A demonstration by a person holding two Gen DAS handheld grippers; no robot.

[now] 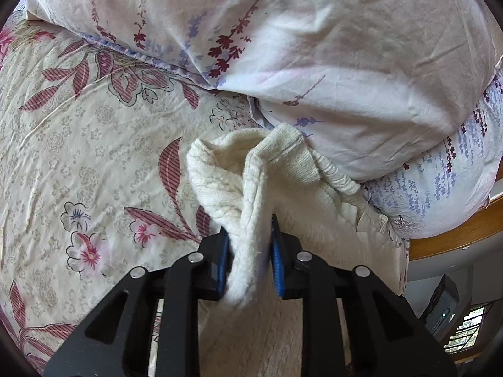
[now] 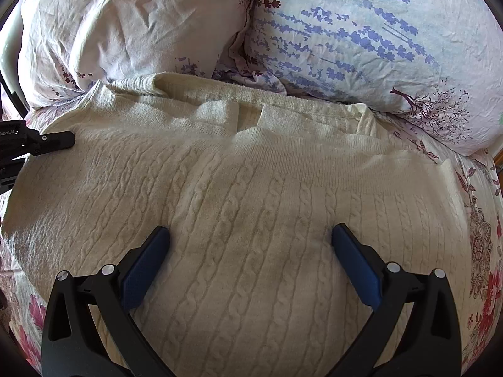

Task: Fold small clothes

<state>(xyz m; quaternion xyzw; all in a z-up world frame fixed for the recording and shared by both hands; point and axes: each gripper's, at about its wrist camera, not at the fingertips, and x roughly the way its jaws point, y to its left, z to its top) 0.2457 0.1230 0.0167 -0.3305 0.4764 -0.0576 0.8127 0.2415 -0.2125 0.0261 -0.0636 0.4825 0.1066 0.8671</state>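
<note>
Fingers: L gripper [image 1: 250, 257] pinches cream cable-knit sweater [image 2: 251, 220] edge to fold; R gripper [image 2: 250, 251] wide open, empty, hovering w/ sweater beneath.

Floral bed [image 1: 78, 144] bears sweater [image 2: 251, 220] and pillows [image 2: 361, 37].

Left gripper [image 1: 250, 251] clamped, right gripper [image 2: 250, 235] agape.

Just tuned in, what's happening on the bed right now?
A cream cable-knit sweater lies spread on the floral bedsheet, its top edge against the pillows. The left gripper is shut on a bunched part of the sweater and holds it up off the bed. The right gripper is open, its fingers spread just over the sweater's middle, gripping nothing. The fold looks only just begun.
</note>
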